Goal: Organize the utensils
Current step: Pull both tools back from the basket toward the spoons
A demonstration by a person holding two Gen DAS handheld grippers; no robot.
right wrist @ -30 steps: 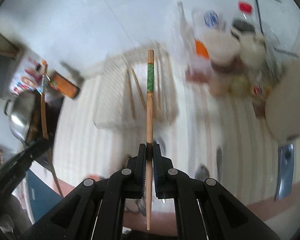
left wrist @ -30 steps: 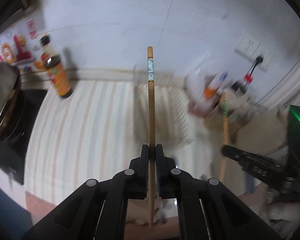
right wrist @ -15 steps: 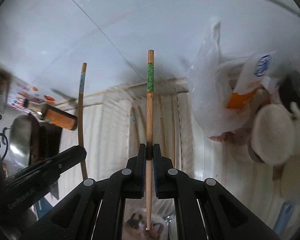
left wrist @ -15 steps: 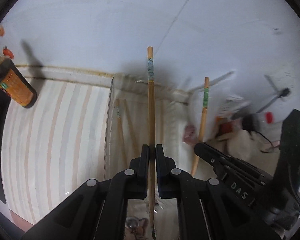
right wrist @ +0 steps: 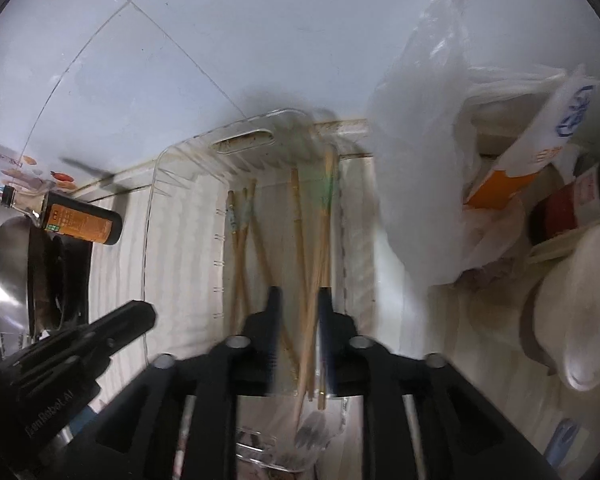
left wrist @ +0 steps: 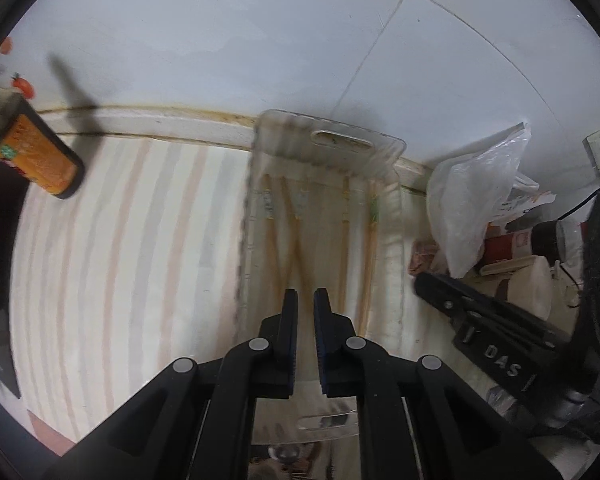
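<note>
A clear plastic tray [left wrist: 332,136] stands against the back wall and holds several wooden chopsticks [left wrist: 345,240]. My left gripper [left wrist: 305,298] is open and empty just above the tray's near end. My right gripper [right wrist: 299,294] is open over the same tray [right wrist: 244,142]; a green-banded chopstick [right wrist: 320,248] lies blurred between its fingers among the other chopsticks [right wrist: 260,248]. Each gripper shows at the side of the other's view.
A brown sauce bottle [left wrist: 36,156] lies left of the tray on the striped counter [left wrist: 120,260]. White plastic bags [left wrist: 472,208], cups and containers [right wrist: 568,300] crowd the right side. A dark stove with a pan [right wrist: 32,264] is at the far left.
Both grippers opened and let go of their chopsticks, which now lie in the tray. Both have moved closer over the tray.
</note>
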